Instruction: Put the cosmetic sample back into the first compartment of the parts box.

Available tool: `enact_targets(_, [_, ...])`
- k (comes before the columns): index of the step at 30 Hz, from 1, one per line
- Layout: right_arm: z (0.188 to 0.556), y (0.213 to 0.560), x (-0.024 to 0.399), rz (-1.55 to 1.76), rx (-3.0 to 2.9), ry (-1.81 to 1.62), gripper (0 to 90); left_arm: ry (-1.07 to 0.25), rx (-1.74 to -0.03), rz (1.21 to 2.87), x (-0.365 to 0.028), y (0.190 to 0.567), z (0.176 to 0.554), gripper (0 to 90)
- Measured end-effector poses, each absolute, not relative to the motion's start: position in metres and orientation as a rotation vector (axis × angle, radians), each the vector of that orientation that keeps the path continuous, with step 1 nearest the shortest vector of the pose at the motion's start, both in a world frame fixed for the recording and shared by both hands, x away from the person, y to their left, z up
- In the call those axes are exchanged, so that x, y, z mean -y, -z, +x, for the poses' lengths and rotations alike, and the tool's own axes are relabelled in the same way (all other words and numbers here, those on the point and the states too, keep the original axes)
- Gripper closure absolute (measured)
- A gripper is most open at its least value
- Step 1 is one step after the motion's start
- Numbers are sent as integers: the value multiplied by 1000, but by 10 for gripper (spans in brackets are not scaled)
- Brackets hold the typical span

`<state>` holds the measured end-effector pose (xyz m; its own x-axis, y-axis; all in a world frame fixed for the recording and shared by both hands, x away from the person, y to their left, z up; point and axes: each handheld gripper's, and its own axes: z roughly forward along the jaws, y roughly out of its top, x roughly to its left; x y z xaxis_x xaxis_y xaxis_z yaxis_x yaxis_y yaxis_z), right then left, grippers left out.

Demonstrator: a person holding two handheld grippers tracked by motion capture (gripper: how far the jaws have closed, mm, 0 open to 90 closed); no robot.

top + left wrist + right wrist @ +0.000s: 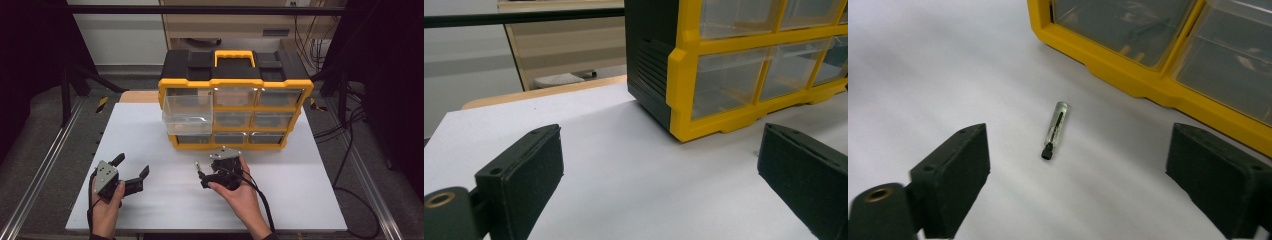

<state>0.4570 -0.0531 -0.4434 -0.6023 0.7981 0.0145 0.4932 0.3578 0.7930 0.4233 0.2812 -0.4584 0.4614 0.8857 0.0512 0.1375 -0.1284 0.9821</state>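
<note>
While the right tool [1078,175] gapes (tabletop), a vial [1055,129] lies between.

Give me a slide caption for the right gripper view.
Open right gripper approaches a small clear tube lying on the white table beside the yellow drawer organizer.

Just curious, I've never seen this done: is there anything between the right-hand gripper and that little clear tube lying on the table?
No. In the right gripper view, bare white table separates the open right gripper from the small tube.
</note>
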Motion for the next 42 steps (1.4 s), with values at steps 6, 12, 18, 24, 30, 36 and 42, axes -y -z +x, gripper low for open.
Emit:
enact_targets(6, [460, 451, 49, 1143, -2275, -1122, 255, -835, -910, 1594, -280, 458, 423, 41])
enact_targets(12, [461, 459, 41, 1129, -2314, -1088, 414, -834, -919, 1586, -284, 457, 422, 47])
enact_targets(18, [473, 465, 29, 1168, -2331, -1108, 558, -815, -922, 1594, -282, 458, 423, 53])
enact_targets(24, [483, 473, 22, 1216, -2334, -1124, 611, -806, -922, 1597, -280, 459, 424, 53])
enact_targets(30, [490, 479, 17, 1231, -2331, -1079, 665, -806, -927, 1600, -280, 459, 424, 54])
enact_targets(36, [490, 483, 13, 1223, -2338, -1060, 720, -802, -923, 1604, -279, 460, 424, 53])
enact_targets(42, [493, 484, 14, 1236, -2327, -1061, 763, -795, -923, 1603, -278, 460, 424, 54])
